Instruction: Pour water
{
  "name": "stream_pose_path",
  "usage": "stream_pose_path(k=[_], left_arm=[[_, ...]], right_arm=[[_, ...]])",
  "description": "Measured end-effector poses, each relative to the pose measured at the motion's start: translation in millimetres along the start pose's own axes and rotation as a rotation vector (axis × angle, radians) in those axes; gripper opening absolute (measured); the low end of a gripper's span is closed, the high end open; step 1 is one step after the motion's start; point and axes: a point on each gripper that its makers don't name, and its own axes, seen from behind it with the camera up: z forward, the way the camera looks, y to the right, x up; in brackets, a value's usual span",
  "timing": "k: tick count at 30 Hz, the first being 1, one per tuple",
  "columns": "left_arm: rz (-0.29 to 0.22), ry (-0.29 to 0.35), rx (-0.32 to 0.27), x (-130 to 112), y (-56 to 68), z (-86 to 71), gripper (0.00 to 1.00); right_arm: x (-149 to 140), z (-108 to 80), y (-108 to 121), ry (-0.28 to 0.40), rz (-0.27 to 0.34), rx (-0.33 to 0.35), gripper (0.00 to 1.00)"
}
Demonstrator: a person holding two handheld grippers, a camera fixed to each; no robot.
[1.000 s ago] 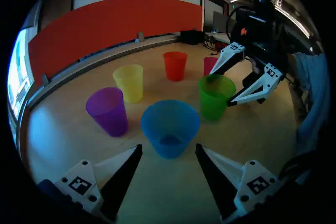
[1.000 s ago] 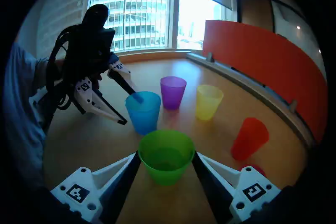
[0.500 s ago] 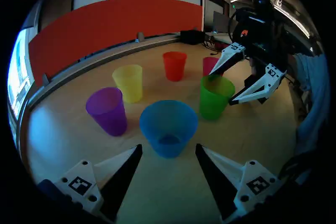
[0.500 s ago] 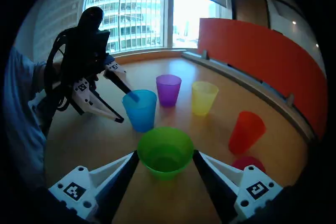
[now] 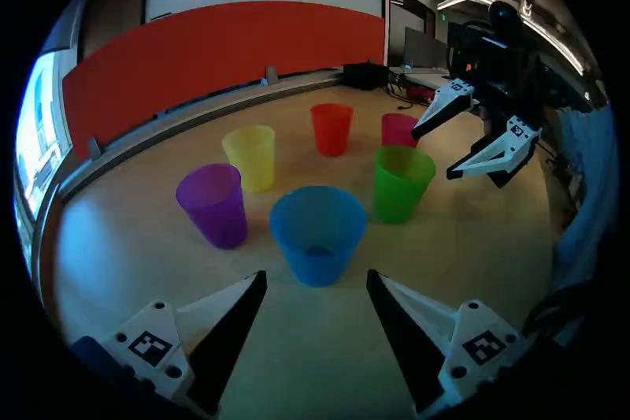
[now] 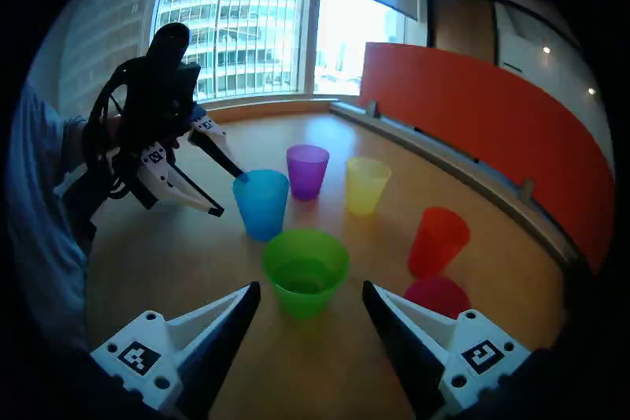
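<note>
Blue cup (image 5: 317, 235) upright just ahead of left gripper (image 5: 315, 274), green cup (image 6: 305, 266) ahead of right gripper (image 6: 309, 286); both jaws spread wide, gripping nothing.

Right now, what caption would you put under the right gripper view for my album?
Open right hand-held gripper facing the green cup; open left hand-held gripper near the blue cup.

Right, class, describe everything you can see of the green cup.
The green cup is translucent plastic, tapering from a wide open rim to a narrower base. It stands upright on the wooden surface, near the blue cup and the dark pink cup, touching neither. Whether it holds water is unclear.
</note>
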Motion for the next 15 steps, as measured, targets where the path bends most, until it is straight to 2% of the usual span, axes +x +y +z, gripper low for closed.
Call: stream_pose_path(k=[8, 15], left_arm=[[-0.016, 0.038, 0.037, 2.9, -5.2, -15.3, 0.94], [-0.042, 0.098, 0.126, 9.0, -25.4, -31.1, 0.94]], right_arm=[[-4.8, -31.6, 6.8, 0.031, 0.021, -0.060, 1.00], [-1.0, -58.3, 18.5, 0.097, 0.072, -0.142, 1.00]])
